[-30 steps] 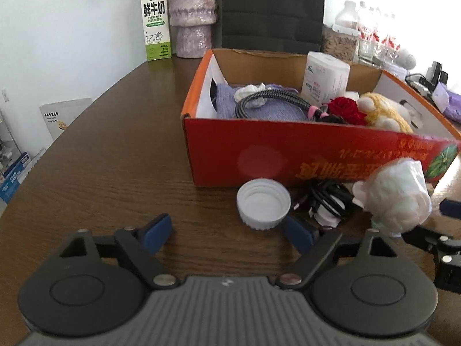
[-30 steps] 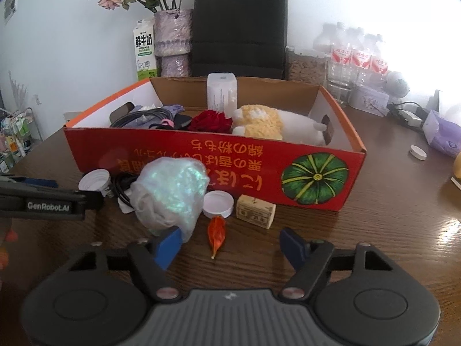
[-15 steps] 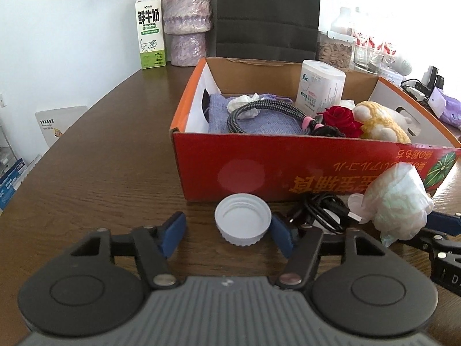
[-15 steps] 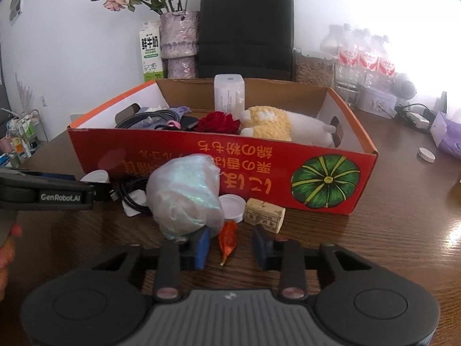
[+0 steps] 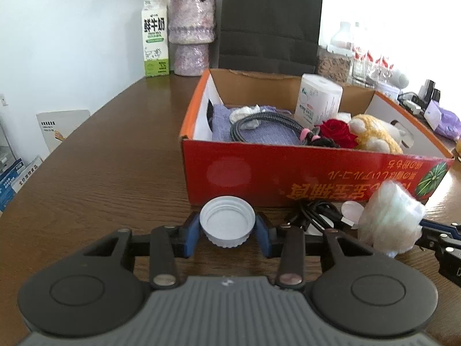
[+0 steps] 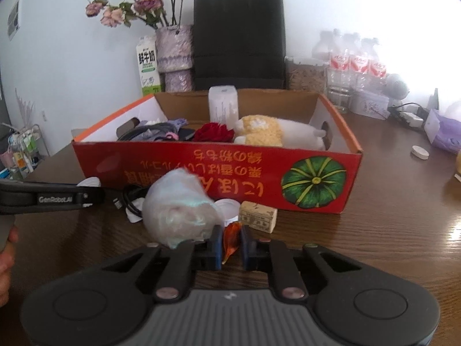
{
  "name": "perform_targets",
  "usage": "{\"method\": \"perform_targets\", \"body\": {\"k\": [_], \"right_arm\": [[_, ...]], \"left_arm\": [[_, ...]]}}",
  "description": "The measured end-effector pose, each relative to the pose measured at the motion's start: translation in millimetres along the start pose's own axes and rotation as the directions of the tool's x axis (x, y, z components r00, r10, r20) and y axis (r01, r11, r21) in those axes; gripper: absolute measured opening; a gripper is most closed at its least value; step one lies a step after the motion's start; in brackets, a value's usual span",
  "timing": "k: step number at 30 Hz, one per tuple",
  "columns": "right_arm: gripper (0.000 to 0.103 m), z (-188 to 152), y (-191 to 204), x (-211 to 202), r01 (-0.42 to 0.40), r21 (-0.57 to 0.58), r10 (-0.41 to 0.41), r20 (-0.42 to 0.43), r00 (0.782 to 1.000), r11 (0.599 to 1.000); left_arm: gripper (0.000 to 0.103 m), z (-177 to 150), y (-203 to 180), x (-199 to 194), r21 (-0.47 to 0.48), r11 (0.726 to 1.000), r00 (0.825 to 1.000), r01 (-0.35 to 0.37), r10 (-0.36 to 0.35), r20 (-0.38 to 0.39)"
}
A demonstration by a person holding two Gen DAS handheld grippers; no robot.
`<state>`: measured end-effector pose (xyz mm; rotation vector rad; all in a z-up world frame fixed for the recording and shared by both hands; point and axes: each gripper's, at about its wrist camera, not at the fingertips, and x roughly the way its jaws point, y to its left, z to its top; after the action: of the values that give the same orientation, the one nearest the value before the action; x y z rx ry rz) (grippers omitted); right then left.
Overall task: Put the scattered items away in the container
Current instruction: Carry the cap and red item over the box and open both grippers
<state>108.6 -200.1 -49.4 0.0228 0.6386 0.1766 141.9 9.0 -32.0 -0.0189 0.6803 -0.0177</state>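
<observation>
Counts: two tools; two white caps beside the box; one cable bundle; one crumpled bag; one leaf; one small block; one box.
Left tool (image 5: 227,232): its jaws have just been closing, and the blue pads now press both sides of the round white ribbed plastic cap (image 5: 227,221), open side up, right at the fingertips.
Right tool (image 6: 232,243): its jaws have just been closing to a narrow gap, pinching the small dried orange-red leaf (image 6: 231,238) upright between the pads.
Crumpled translucent white plastic bag (image 6: 180,209): just ahead and left of the right tool, touching its left finger.
Coiled black cable bundle (image 5: 315,216): on the brown wooden counter (image 5: 100,173), just ahead and right of the left tool.
Second, flatter white lid (image 6: 229,207): just ahead of the right tool, behind the bag.
Small pale printed block (image 6: 258,216): ahead and slightly right of the right tool, near the box front.
Red cardboard box with pumpkin print (image 6: 216,174): ahead of both tools; inside lie a lilac cloth, a grey braided hose, a white paper roll, a red fabric rose and a yellow-white plush toy.
</observation>
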Motion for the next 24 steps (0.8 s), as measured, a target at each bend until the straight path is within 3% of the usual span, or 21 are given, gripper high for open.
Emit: {"method": "perform_targets", "body": {"k": [6,14,24], "right_arm": [[0.012,-1,-2,-23,0.019,-0.022,-0.018,0.057,0.998,1.000],[0.012,26,-4,-49,0.025,-0.044,-0.017,0.181,0.983,0.999],[0.012,67,-15,-37,0.042,-0.004,-0.040,0.257,0.965,0.999]], "left_arm": [[0.041,-2,9,-22,-0.035,0.999,0.999,0.020,-0.019,0.027],[0.041,18,-3,-47,-0.002,0.999,0.992,0.042,-0.041,0.122],[0.041,53,-37,-45,0.024,0.998,0.975,0.057,-0.061,0.215]]}}
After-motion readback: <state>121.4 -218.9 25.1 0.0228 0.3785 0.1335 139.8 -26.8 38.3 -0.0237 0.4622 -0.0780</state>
